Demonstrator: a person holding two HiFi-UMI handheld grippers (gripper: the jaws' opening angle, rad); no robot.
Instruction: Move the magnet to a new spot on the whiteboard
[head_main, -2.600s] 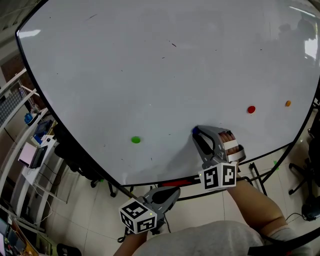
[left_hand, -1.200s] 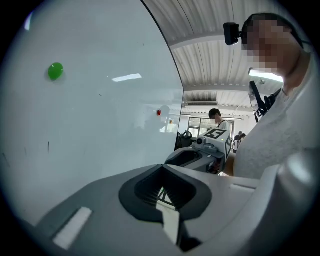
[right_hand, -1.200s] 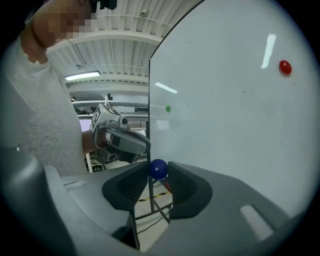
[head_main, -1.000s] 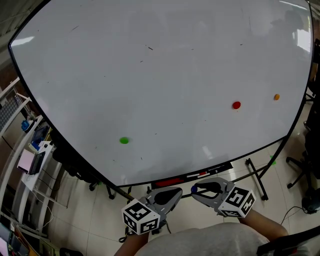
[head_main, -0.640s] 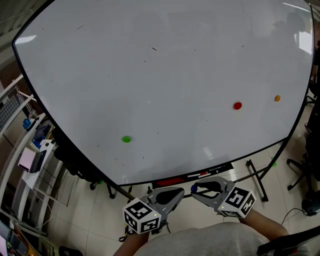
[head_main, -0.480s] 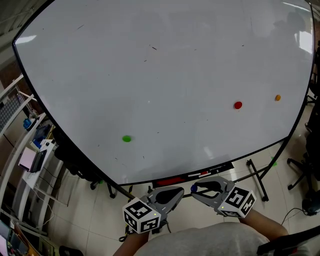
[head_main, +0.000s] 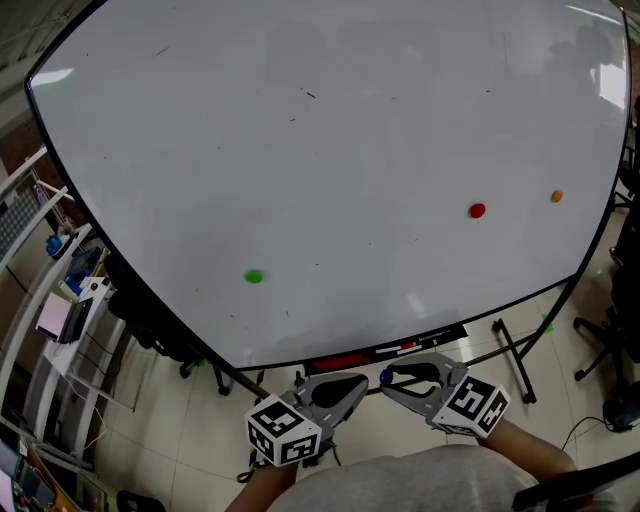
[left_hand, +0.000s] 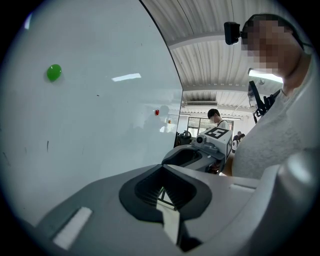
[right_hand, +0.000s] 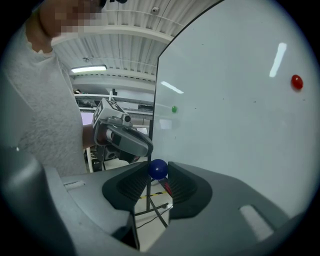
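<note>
Magnet (right_hand: 158, 169), a small blue ball, sits pinched at the very tips of the right gripper (right_hand: 158, 173), whose jaws are clenched on it. In the head view it shows at the bottom centre (head_main: 386, 377), off the whiteboard (head_main: 300, 150) and below its lower edge. The left gripper (head_main: 358, 385) rests just beside it, jaws closed on nothing.

The grip looks like the weak point. The magnet is round and smooth and only the jaw tips hold it, so a jolt on the way back up could squeeze it out, and it would probably drop to the floor and roll under the board's stand. I judge a second risk near the board: the pull of the steel may snatch the magnet from so shallow a hold and seat it somewhere unintended. Brought in too close to the green magnet (head_main: 254, 276), the red magnet (head_main: 477, 210) or the orange magnet (head_main: 557, 196), it could jump onto one of them.

A few seconds back the right gripper was up at the board's lower middle, its jaws at the blue magnet on the surface. Now that spot is bare and the gripper has come down below the board. Over the last second almost nothing has changed, and the other three magnets have kept their places.
</note>
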